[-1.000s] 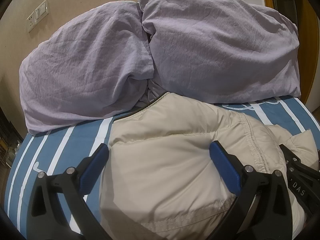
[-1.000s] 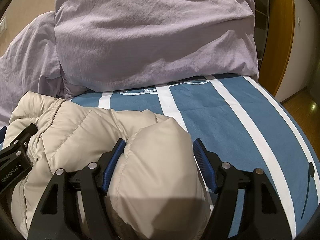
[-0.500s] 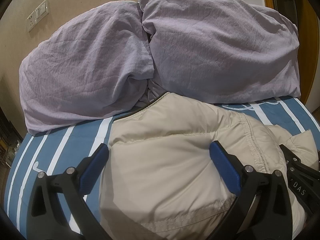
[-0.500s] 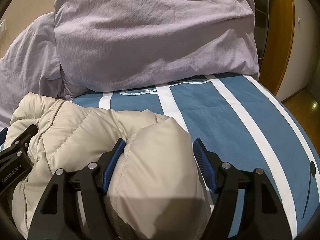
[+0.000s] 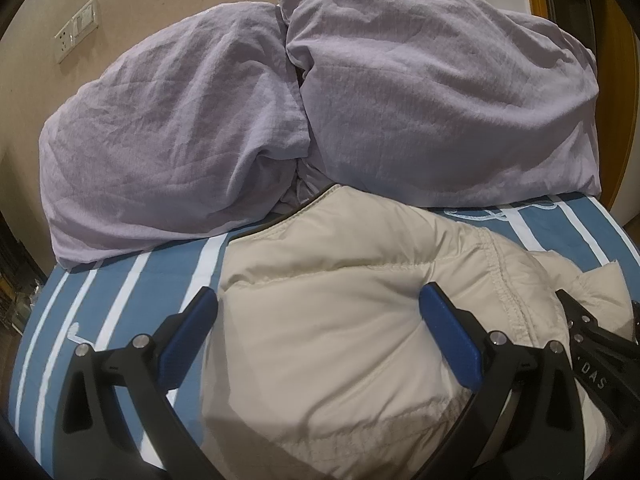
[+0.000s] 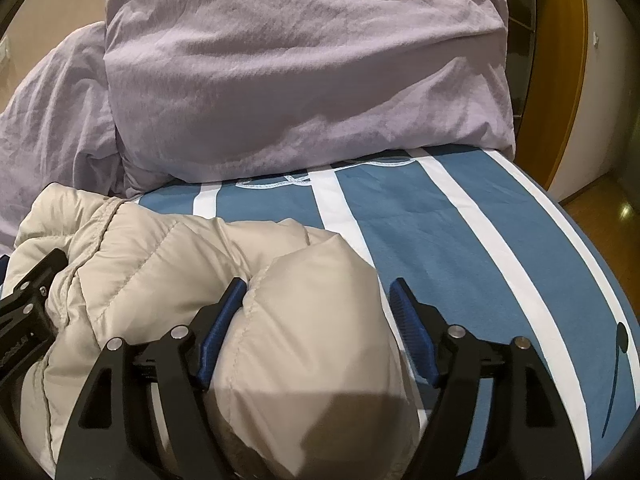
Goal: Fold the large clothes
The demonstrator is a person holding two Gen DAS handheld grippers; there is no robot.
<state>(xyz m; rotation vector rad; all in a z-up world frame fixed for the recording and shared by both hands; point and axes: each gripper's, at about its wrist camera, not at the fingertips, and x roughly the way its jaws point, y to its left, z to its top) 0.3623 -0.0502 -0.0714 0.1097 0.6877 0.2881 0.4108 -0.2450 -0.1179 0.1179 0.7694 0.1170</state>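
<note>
While both grippers hover low over the bed, this is the layout, left to right:

Wall plate (image 5: 77,29): on the beige wall, far left in the left view.
Pillows: two lilac ones, left pillow (image 5: 172,152) and right pillow (image 5: 444,92), leaning together at the head of the bed.
Bed cover (image 6: 472,248): blue with white stripes.
Jacket (image 5: 340,320): beige, puffy, bunched on the cover, its top edge touching the pillows.
Left gripper (image 5: 318,312): fingers spread wide around a fold of the jacket; right pad dents the fabric, left pad sits at its edge, no squeeze.
Right gripper (image 6: 318,300): jaws opening, jacket bulge between them; left pad touches it, right pad stands clear.
</note>
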